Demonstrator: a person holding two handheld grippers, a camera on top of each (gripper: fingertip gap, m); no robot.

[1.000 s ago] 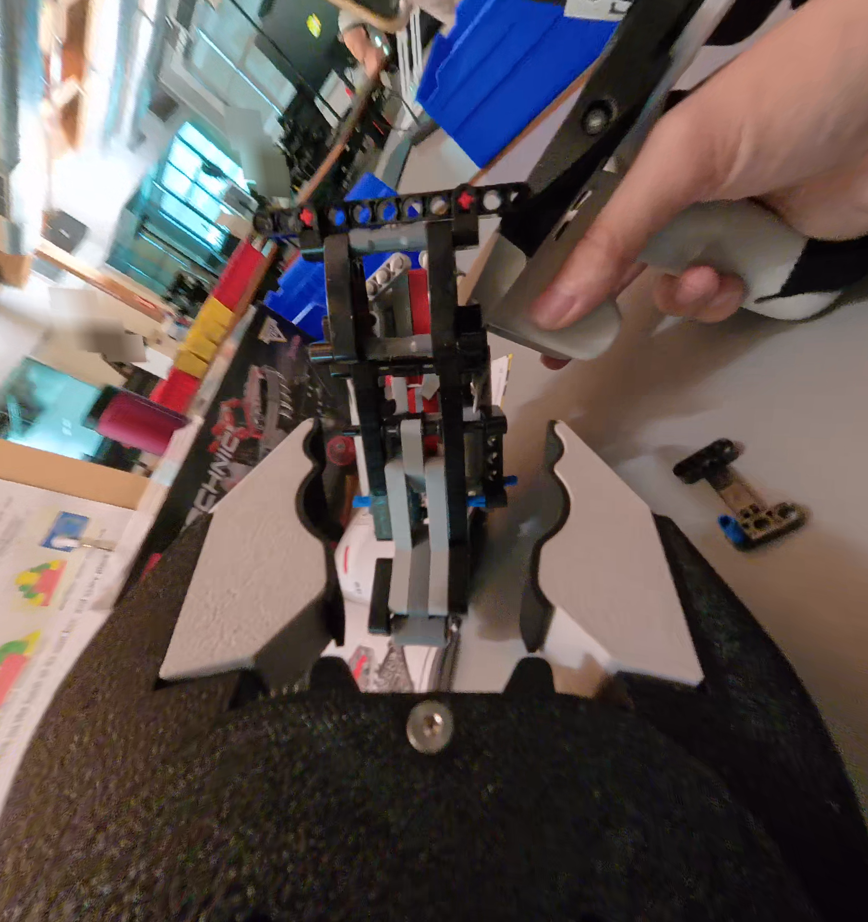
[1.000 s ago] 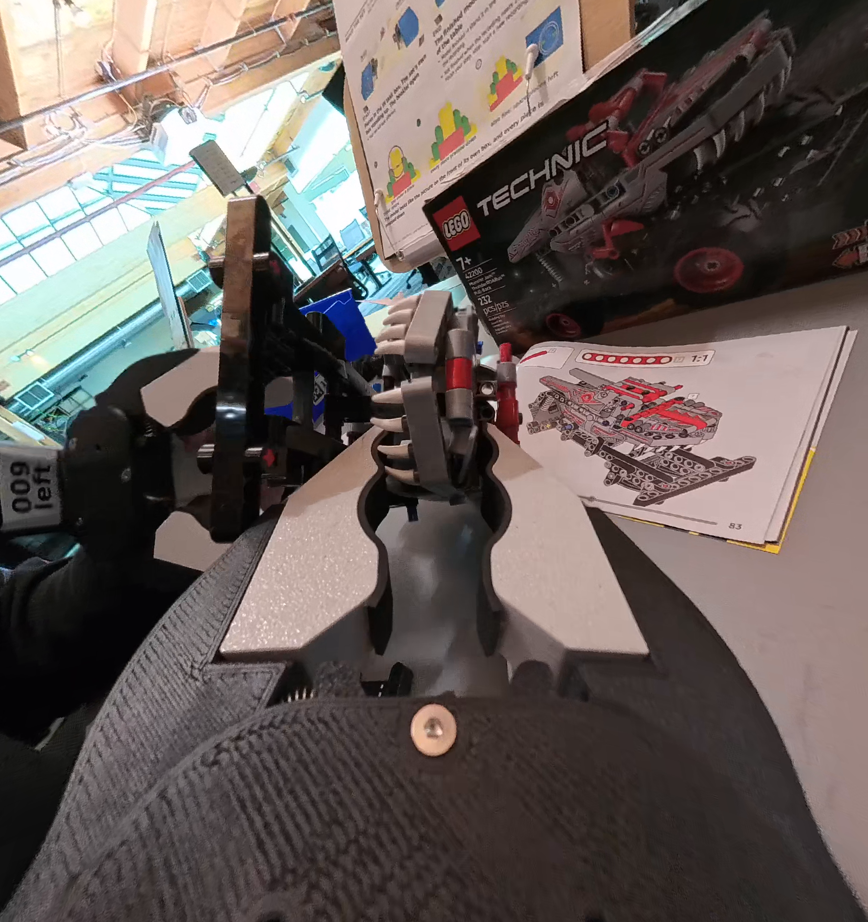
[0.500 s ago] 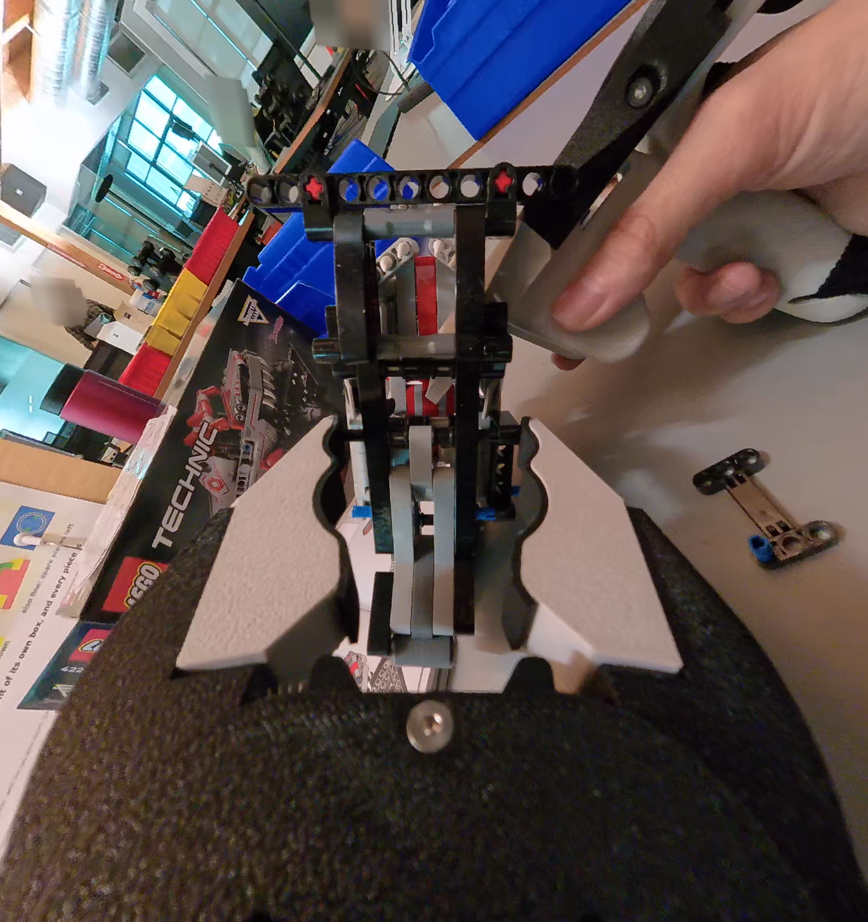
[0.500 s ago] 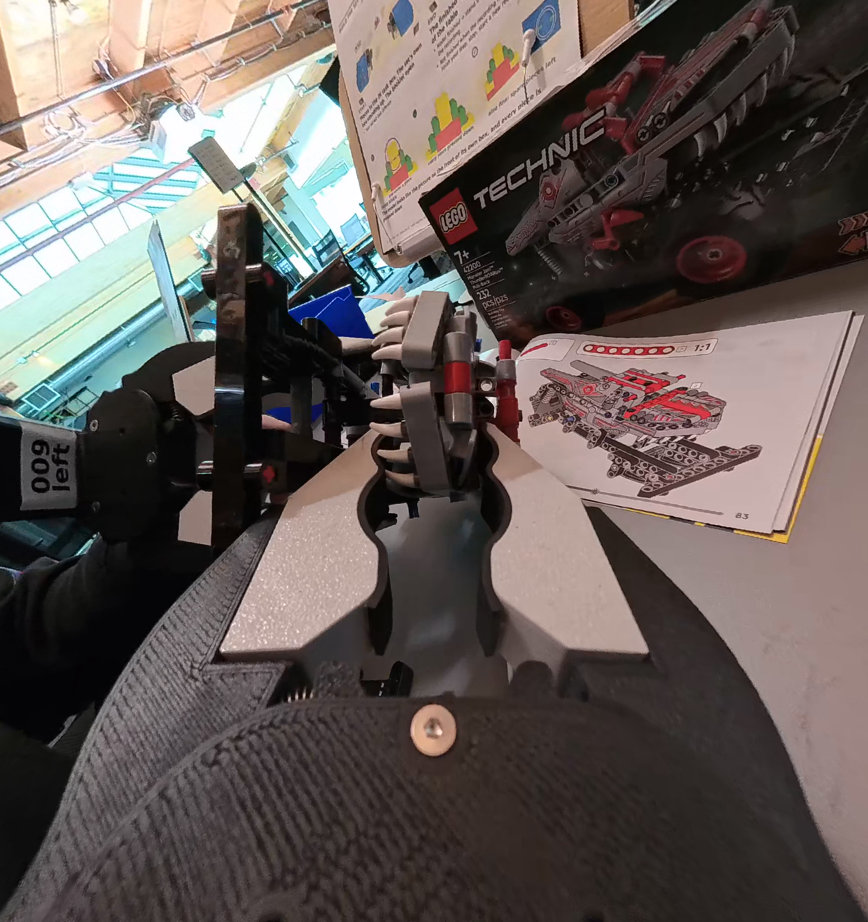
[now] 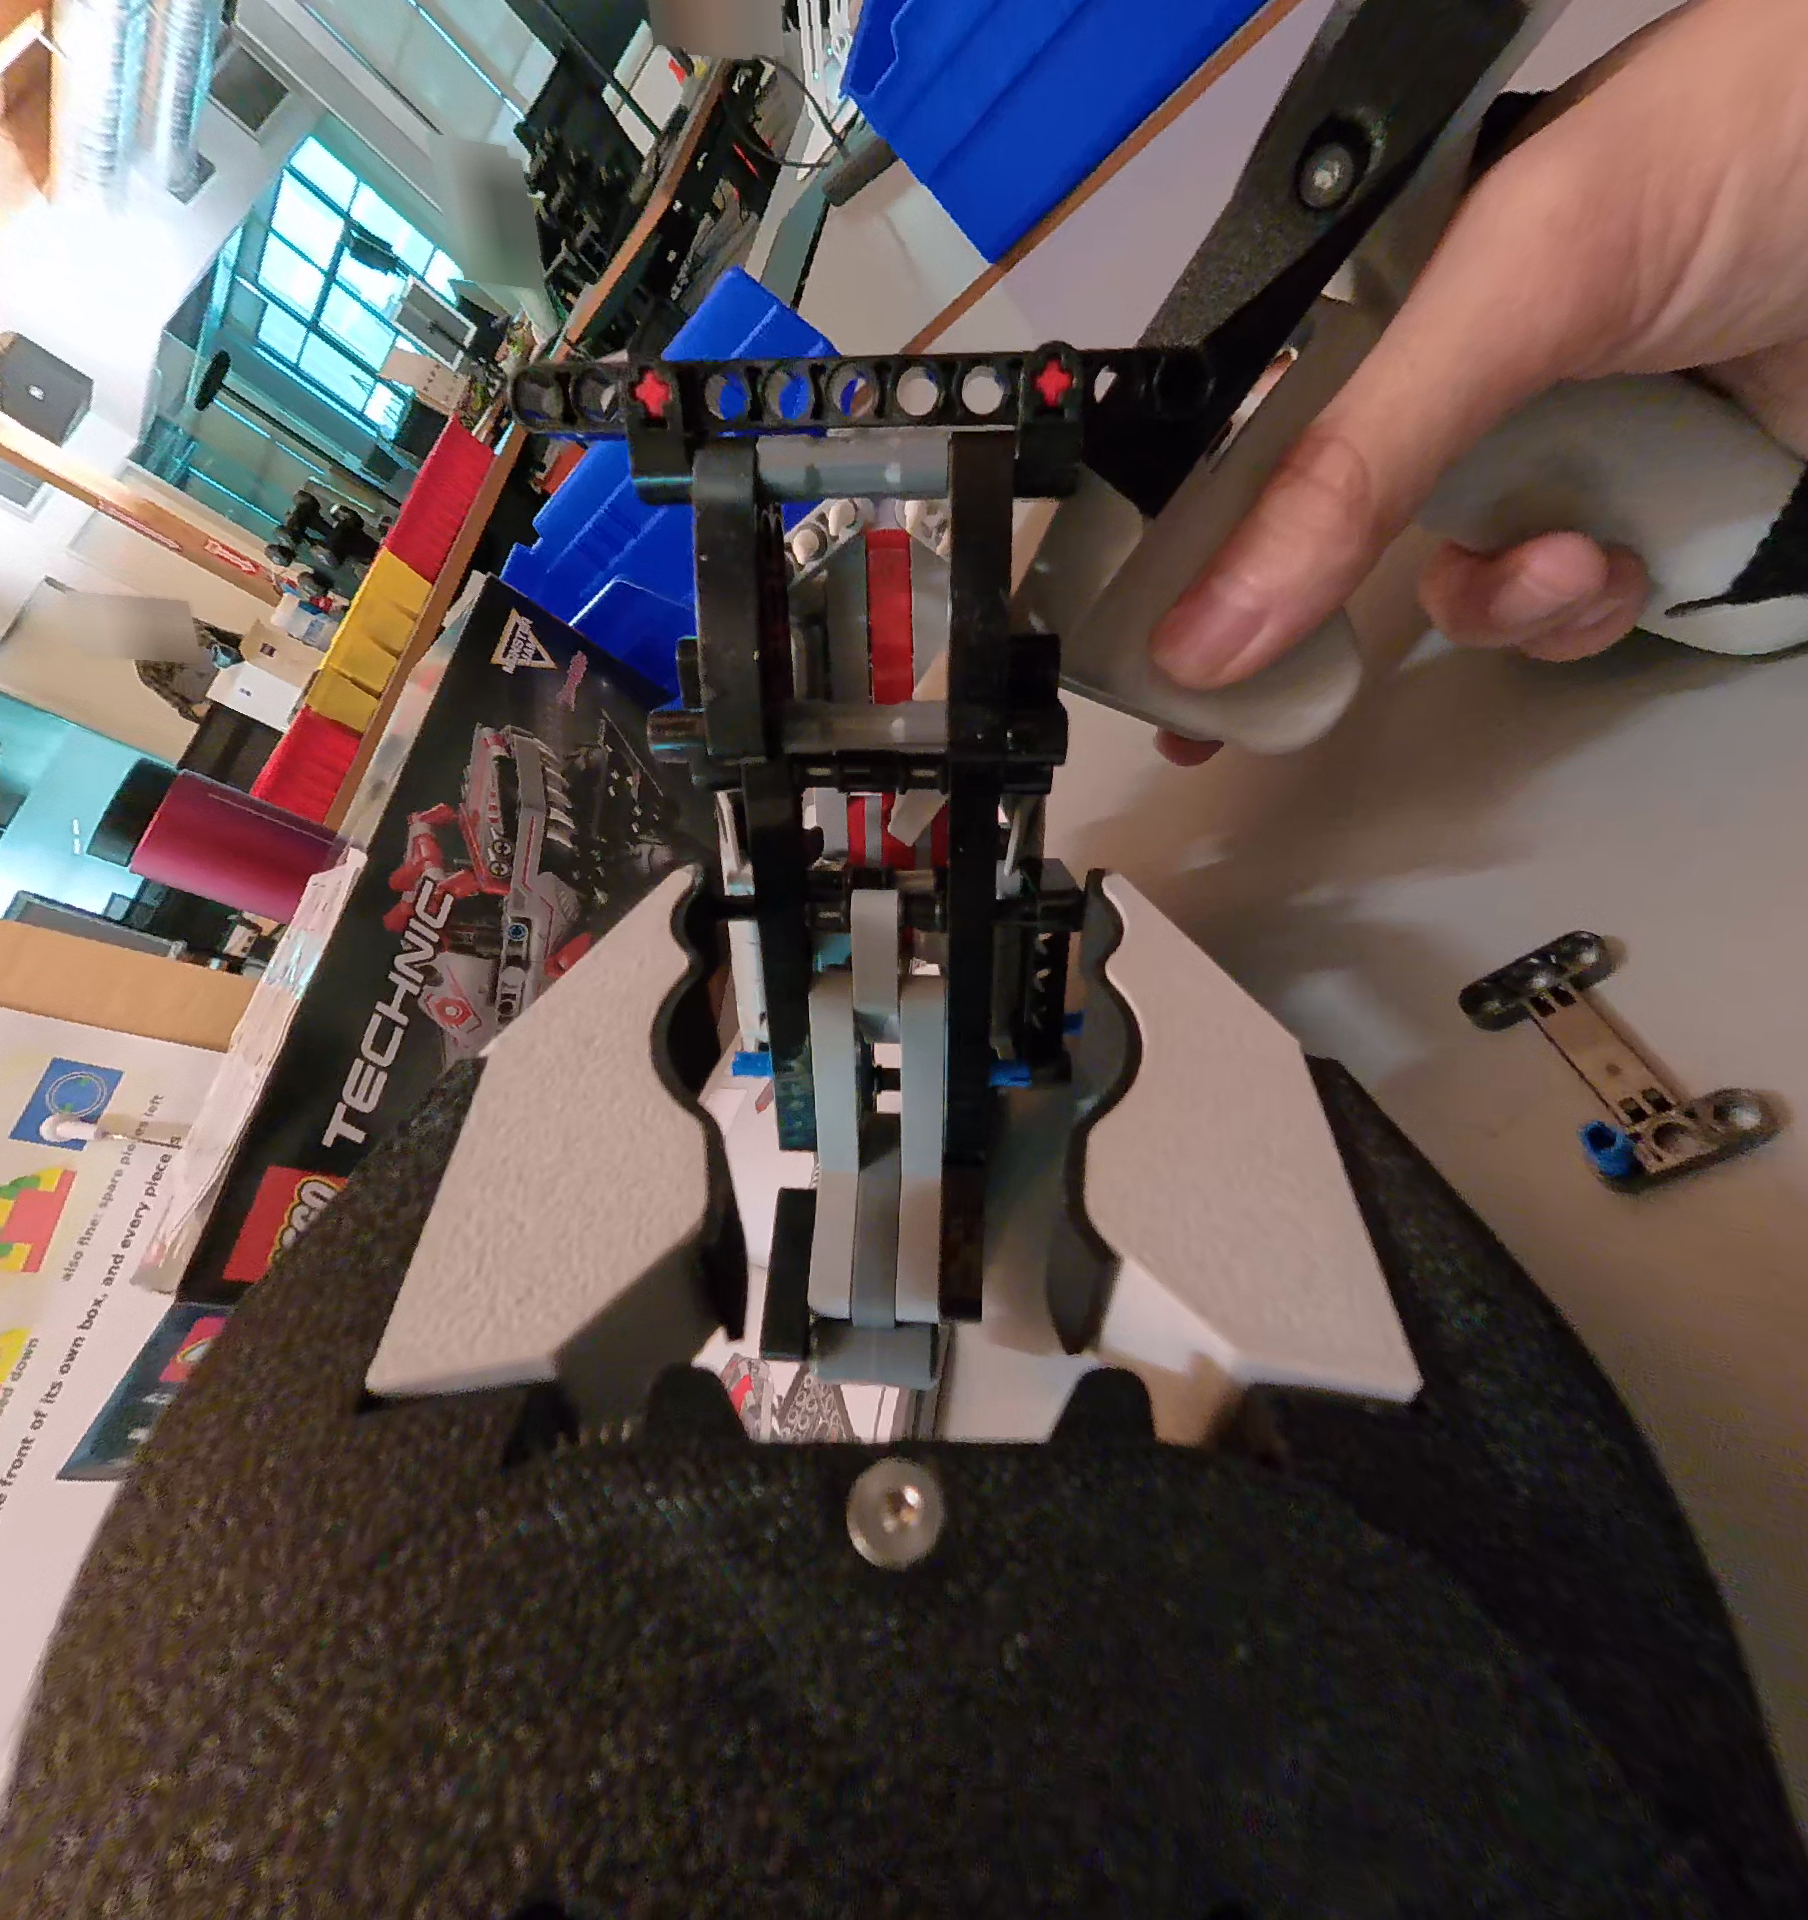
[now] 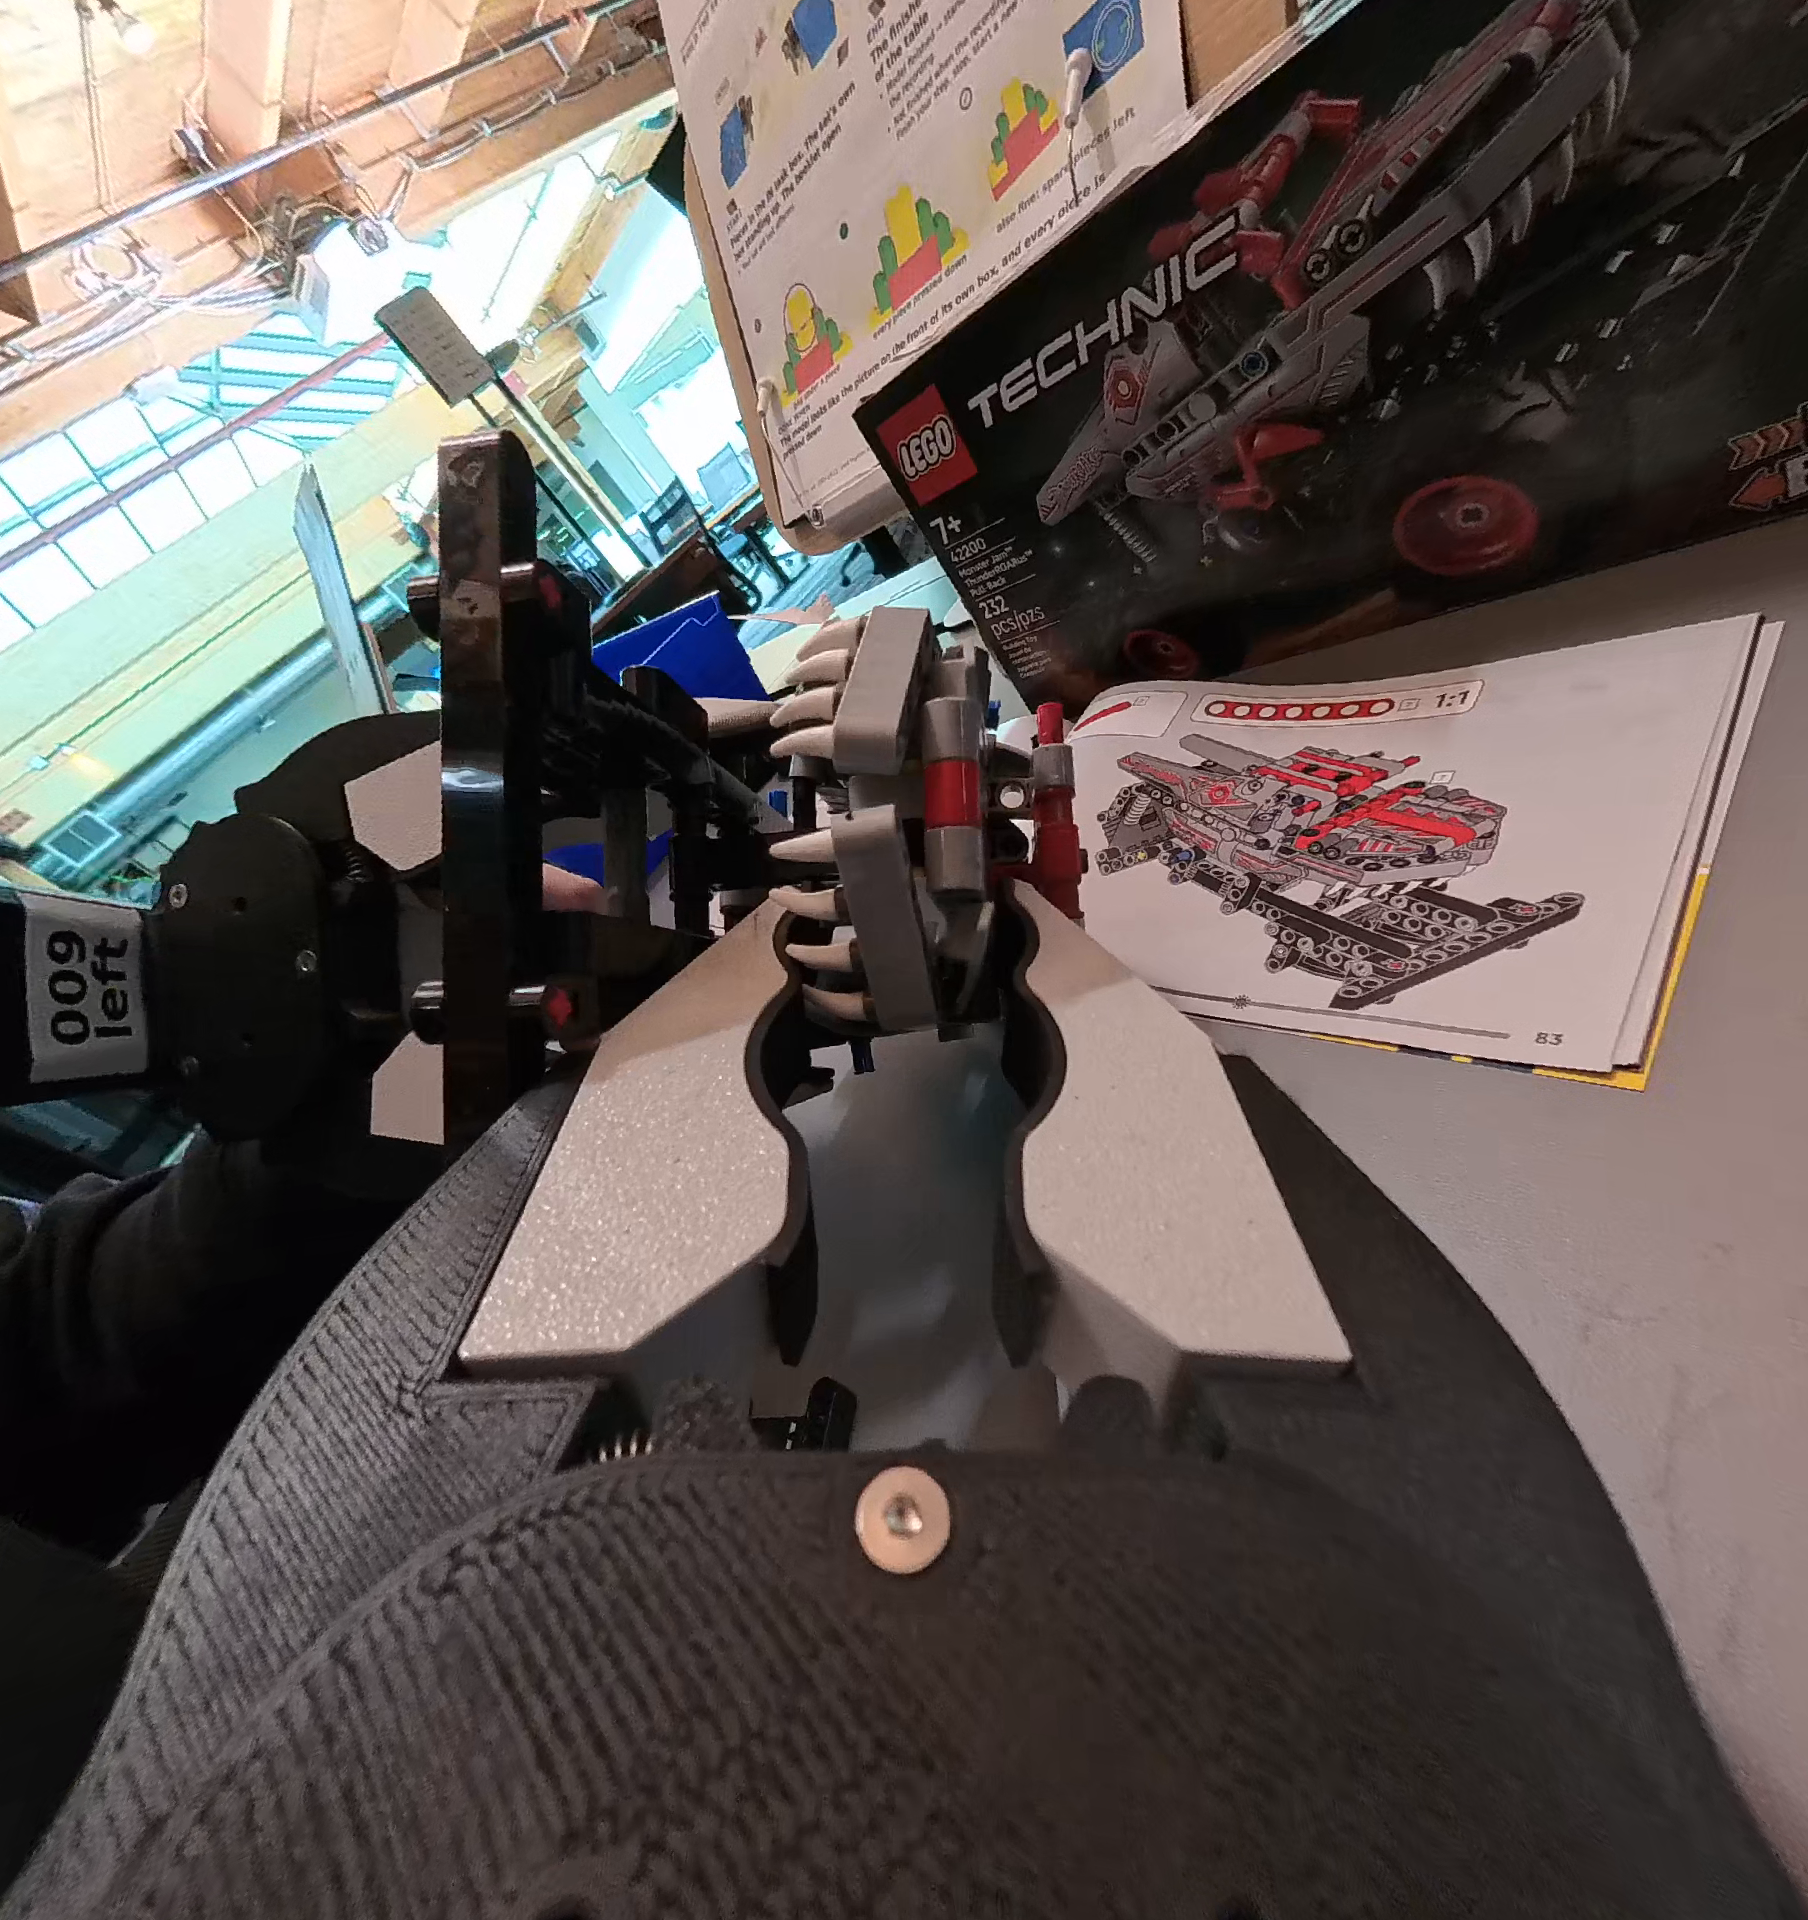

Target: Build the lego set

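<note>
While both grippers clamp model [image 5: 858, 831], loose piece [image 5: 1622, 1060] aside

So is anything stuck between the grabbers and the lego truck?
No. Both already hold the lego truck: the left gripper around its black frame, the right gripper on its grey toothed end. Nothing visible sits between.

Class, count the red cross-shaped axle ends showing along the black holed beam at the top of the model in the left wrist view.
2: one near the black holed beam's left end, one toward its right. More may be hidden elsewhere in the model.
</note>
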